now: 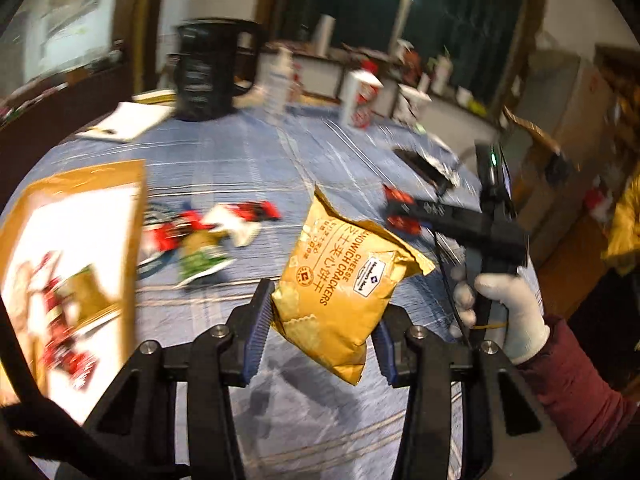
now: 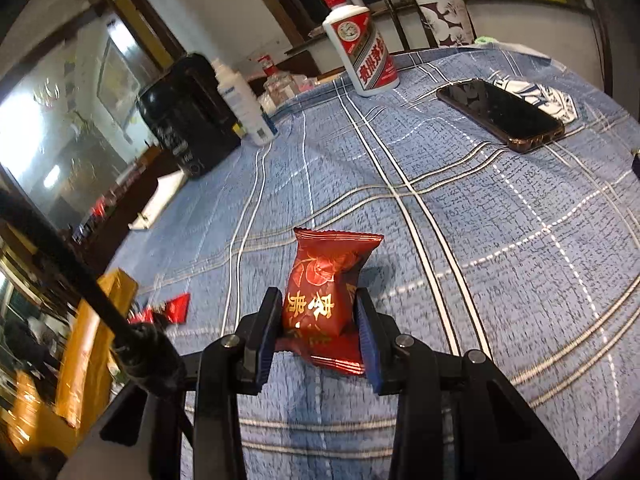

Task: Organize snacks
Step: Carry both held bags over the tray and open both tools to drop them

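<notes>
One blue plaid tablecloth [image 2: 460,208]; dim, cluttered rm

Cracker bag [image 1: 340,292] between left fingers [image 1: 260,316], above counter [image 1: 248,160]. Snack heap [image 1: 200,236] left of fingers; box [image 1: 68,264] further left. Snack packet [image 2: 326,300] between right fingers [image 2: 266,332]. Phone [image 2: 500,114] ahead right; bottle [image 2: 360,48] ahead, behind phone; jug [image 2: 188,116] ahead left.

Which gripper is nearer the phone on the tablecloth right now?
Right. The right gripper, shut on a red snack packet, sits just short of the phone; the left gripper is farther back.
</notes>
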`<action>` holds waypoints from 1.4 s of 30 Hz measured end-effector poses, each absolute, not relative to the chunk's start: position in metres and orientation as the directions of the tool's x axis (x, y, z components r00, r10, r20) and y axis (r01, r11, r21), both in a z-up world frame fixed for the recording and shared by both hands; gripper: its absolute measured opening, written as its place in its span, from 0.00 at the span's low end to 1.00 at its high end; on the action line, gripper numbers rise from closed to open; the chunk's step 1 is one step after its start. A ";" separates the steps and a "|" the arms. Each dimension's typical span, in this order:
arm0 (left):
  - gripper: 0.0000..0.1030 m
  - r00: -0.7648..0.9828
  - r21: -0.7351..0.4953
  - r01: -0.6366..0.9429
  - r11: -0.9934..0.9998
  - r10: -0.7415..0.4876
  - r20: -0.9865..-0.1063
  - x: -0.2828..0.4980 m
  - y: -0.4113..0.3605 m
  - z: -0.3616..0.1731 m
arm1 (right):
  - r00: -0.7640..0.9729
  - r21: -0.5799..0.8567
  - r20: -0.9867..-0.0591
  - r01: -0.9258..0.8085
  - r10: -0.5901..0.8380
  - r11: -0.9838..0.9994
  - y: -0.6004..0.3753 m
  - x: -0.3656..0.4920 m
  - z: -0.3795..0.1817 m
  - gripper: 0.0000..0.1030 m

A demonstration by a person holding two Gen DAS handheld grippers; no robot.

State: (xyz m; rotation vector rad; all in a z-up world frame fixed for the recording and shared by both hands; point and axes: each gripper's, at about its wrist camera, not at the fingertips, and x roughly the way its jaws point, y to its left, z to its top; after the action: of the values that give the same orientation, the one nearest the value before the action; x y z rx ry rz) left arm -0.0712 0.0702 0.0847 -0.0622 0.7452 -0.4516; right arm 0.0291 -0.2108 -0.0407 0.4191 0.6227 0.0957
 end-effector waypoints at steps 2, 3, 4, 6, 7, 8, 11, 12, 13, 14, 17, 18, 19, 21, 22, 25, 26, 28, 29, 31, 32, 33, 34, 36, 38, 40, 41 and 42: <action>0.46 0.679 -0.214 0.332 0.919 -0.390 -0.622 -0.080 0.097 0.091 | 0.806 0.393 -0.553 0.026 0.214 0.919 -0.204 0.019 -0.037 0.35; 0.46 0.693 -0.221 0.314 0.923 -0.382 -0.611 -0.084 0.112 0.094 | 0.803 0.392 -0.552 0.014 0.223 0.920 -0.198 0.012 -0.033 0.35; 0.46 0.707 -0.227 0.292 0.929 -0.369 -0.603 -0.088 0.127 0.096 | 0.804 0.390 -0.549 0.005 0.228 0.921 -0.193 0.007 -0.028 0.35; 0.46 0.728 -0.233 0.250 0.940 -0.342 -0.594 -0.093 0.153 0.097 | 0.810 0.372 -0.536 -0.026 0.237 0.928 -0.176 -0.005 -0.014 0.35; 0.46 0.735 -0.241 0.231 0.943 -0.331 -0.592 -0.093 0.165 0.097 | 0.814 0.359 -0.527 -0.045 0.242 0.932 -0.166 -0.009 -0.006 0.35; 0.46 0.742 -0.251 0.202 0.947 -0.315 -0.592 -0.094 0.181 0.098 | 0.818 0.339 -0.519 -0.071 0.249 0.938 -0.151 -0.014 0.003 0.35; 0.46 0.752 -0.258 0.153 0.954 -0.282 -0.596 -0.095 0.213 0.100 | 0.815 0.288 -0.507 -0.146 0.280 0.946 -0.109 -0.020 0.024 0.35; 0.46 0.758 -0.246 0.129 0.961 -0.256 -0.600 -0.093 0.226 0.102 | 0.810 0.271 -0.508 -0.173 0.293 0.947 -0.093 -0.021 0.030 0.35; 0.46 0.760 -0.238 0.116 0.964 -0.241 -0.604 -0.092 0.233 0.103 | 0.802 0.256 -0.510 -0.202 0.310 0.945 -0.075 -0.021 0.035 0.35; 0.46 0.759 -0.230 0.100 0.968 -0.224 -0.611 -0.087 0.243 0.106 | 0.794 0.247 -0.514 -0.225 0.325 0.942 -0.061 -0.020 0.038 0.35; 0.46 0.744 -0.231 0.056 0.971 -0.195 -0.639 -0.064 0.266 0.108 | 0.745 0.249 -0.539 -0.305 0.394 0.919 -0.014 -0.013 0.044 0.35; 0.46 0.738 -0.233 0.044 0.972 -0.189 -0.648 -0.056 0.271 0.107 | 0.730 0.256 -0.546 -0.322 0.411 0.912 -0.003 -0.009 0.043 0.35; 0.46 0.730 -0.232 0.031 0.972 -0.181 -0.659 -0.047 0.277 0.106 | 0.709 0.265 -0.557 -0.343 0.433 0.901 0.010 -0.006 0.043 0.35; 0.46 0.712 -0.220 -0.006 0.976 -0.150 -0.686 -0.025 0.289 0.102 | 0.669 0.263 -0.582 -0.383 0.462 0.885 0.039 0.003 0.040 0.35; 0.46 0.705 -0.225 -0.020 0.974 -0.146 -0.694 -0.016 0.295 0.100 | 0.653 0.246 -0.598 -0.403 0.465 0.882 0.056 0.008 0.037 0.35; 0.46 0.664 -0.265 -0.045 0.963 -0.169 -0.728 0.007 0.307 0.086 | 0.624 0.192 -0.638 -0.438 0.451 0.878 0.090 0.023 0.024 0.35; 0.46 0.644 -0.280 -0.060 0.958 -0.177 -0.744 0.015 0.313 0.078 | 0.614 0.185 -0.650 -0.443 0.448 0.877 0.098 0.026 0.019 0.35; 0.46 0.619 -0.296 -0.076 0.952 -0.187 -0.763 0.026 0.317 0.068 | 0.591 0.174 -0.679 -0.448 0.437 0.877 0.114 0.037 0.007 0.35; 0.46 0.606 -0.302 -0.088 0.949 -0.190 -0.772 0.032 0.320 0.062 | 0.580 0.169 -0.691 -0.449 0.430 0.877 0.120 0.042 0.000 0.35; 0.46 0.582 -0.314 -0.108 0.943 -0.197 -0.789 0.042 0.323 0.052 | 0.564 0.170 -0.710 -0.445 0.422 0.879 0.128 0.053 -0.009 0.35; 0.46 0.575 -0.320 -0.113 0.941 -0.201 -0.793 0.045 0.324 0.048 | 0.556 0.175 -0.716 -0.442 0.422 0.880 0.129 0.059 -0.011 0.35; 0.47 0.570 -0.323 -0.119 0.939 -0.202 -0.797 0.047 0.326 0.047 | 0.551 0.179 -0.720 -0.440 0.422 0.880 0.132 0.064 -0.014 0.35; 0.47 0.564 -0.327 -0.129 0.936 -0.202 -0.800 0.050 0.326 0.045 | 0.548 0.181 -0.724 -0.436 0.419 0.882 0.134 0.067 -0.016 0.35; 0.49 0.562 -0.342 -0.144 0.928 -0.208 -0.801 0.053 0.329 0.041 | 0.544 0.181 -0.729 -0.431 0.415 0.884 0.136 0.071 -0.021 0.36; 0.52 0.565 -0.359 -0.144 0.922 -0.221 -0.795 0.054 0.331 0.041 | 0.550 0.180 -0.726 -0.426 0.412 0.887 0.136 0.072 -0.021 0.38; 0.56 0.577 -0.386 -0.134 0.913 -0.244 -0.779 0.053 0.333 0.043 | 0.558 0.181 -0.719 -0.426 0.415 0.887 0.135 0.072 -0.019 0.44; 0.57 0.585 -0.392 -0.130 0.911 -0.249 -0.772 0.051 0.332 0.045 | 0.554 0.189 -0.718 -0.427 0.422 0.884 0.134 0.072 -0.019 0.47; 0.57 0.594 -0.391 -0.127 0.912 -0.246 -0.766 0.048 0.331 0.048 | 0.553 0.202 -0.713 -0.427 0.431 0.881 0.132 0.071 -0.017 0.47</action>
State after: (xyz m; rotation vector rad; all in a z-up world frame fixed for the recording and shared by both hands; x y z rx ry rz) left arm 0.0479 0.3314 0.0477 -0.4343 0.9403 -0.0712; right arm 0.0710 0.1324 -0.0167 0.0060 0.8445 0.5073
